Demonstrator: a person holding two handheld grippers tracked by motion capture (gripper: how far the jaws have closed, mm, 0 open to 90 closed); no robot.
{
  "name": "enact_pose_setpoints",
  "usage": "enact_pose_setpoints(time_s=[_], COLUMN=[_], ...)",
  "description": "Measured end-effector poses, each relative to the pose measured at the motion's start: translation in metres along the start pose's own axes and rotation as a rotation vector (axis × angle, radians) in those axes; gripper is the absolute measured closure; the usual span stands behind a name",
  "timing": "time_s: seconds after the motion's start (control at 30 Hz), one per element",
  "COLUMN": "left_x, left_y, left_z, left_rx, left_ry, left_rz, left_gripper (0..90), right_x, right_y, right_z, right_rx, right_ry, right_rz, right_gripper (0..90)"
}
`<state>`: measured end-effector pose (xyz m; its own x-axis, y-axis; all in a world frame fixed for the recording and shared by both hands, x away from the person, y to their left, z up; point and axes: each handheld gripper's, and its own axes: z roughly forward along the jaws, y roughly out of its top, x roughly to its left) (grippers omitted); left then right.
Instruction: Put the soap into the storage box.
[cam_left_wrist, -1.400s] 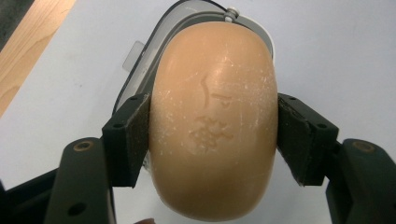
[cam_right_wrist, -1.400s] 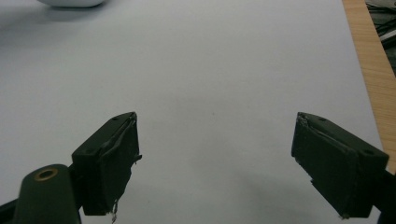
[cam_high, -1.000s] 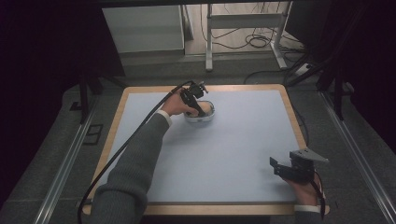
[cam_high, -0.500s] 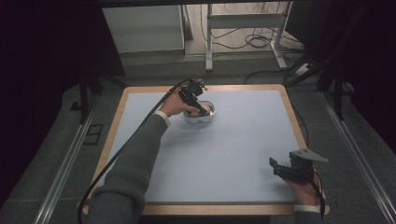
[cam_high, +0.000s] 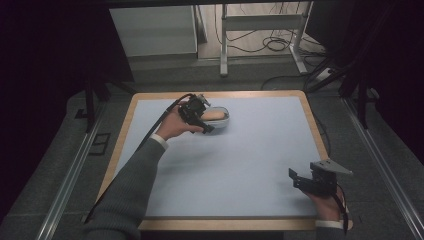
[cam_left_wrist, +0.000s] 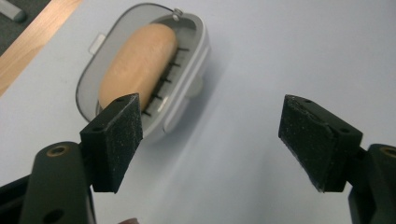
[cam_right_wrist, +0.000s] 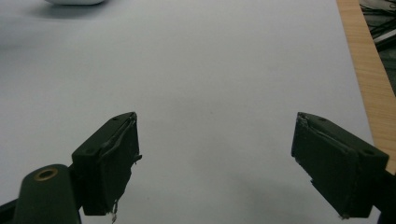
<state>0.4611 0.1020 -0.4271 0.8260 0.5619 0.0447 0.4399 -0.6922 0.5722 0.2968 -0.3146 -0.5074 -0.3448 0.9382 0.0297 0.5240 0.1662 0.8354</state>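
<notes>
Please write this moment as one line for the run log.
left gripper: open, near dish | dish: holds tan oblong piece | right gripper: open, nothing between jaws | table

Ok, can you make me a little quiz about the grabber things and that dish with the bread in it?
1. True or false: the left gripper is squeezing the bread roll.
2. Where is the right gripper? A) over the dish B) near the table's front right corner, far from the dish C) on the floor
3. Fill the gap: the bread roll lies inside a grey oval ____.

Key
1. False. Its jaws stand wide apart, with the dish just beyond one of them.
2. B. It sits open above the bare blue mat.
3. dish
</notes>
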Motion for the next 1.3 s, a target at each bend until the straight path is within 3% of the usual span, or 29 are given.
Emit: enact_pose_setpoints(time_s=[0.17,0.2,0.23,0.27,0.33,0.37,0.47,0.5,0.53,0.77,1.0,1.23,1.3], left_x=[-0.016,-0.016,-0.022,-0.022,-0.03,-0.03,-0.04,-0.047,-0.047,-0.064,-0.075,-0.076,-0.075], left_y=[-0.032,-0.032,-0.044,-0.044,-0.064,-0.064,-0.085,-0.1,-0.1,-0.146,-0.167,-0.188,-0.192], left_z=[-0.019,-0.019,-0.024,-0.024,-0.031,-0.031,-0.035,-0.038,-0.038,-0.044,-0.039,-0.035,-0.035], left_rx=[-0.052,-0.052,-0.071,-0.071,-0.1,-0.1,-0.11,-0.104,-0.104,-0.139,-0.128,-0.14,-0.123], left_ry=[0.008,0.008,0.01,0.01,0.005,0.005,0.006,0.032,0.032,0.041,0.045,0.041,0.07], left_rz=[-0.046,-0.046,-0.064,-0.064,-0.096,-0.096,-0.121,-0.125,-0.125,-0.184,-0.202,-0.258,-0.257], left_gripper=[21.5,21.4,21.4,21.3,21.4,21.4,21.4,21.2,21.2,21.2,20.4,20.6,20.3], right_x=[0.004,0.004,0.005,0.006,0.007,0.007,0.007,0.007,0.007,0.009,0.01,0.01,0.01], right_y=[0.003,0.003,0.004,0.005,0.005,0.005,0.006,0.006,0.006,0.006,0.006,0.006,0.005], right_z=[0.005,0.005,0.006,0.007,0.006,0.006,0.005,0.005,0.005,0.004,0.003,0.003,0.003], right_rx=[0.001,0.001,0.001,0.001,-0.001,-0.001,-0.009,-0.011,-0.011,-0.012,-0.01,-0.009,-0.006], right_ry=[0.021,0.021,0.026,0.029,0.031,0.031,0.03,0.031,0.031,0.031,0.029,0.025,0.028], right_rz=[-0.01,-0.01,-0.017,-0.015,-0.017,-0.017,-0.017,-0.016,-0.016,-0.021,-0.023,-0.023,-0.026], right_gripper=[14.8,14.8,14.9,14.8,14.9,14.9,14.8,14.8,14.8,14.9,14.8,14.8,14.8])
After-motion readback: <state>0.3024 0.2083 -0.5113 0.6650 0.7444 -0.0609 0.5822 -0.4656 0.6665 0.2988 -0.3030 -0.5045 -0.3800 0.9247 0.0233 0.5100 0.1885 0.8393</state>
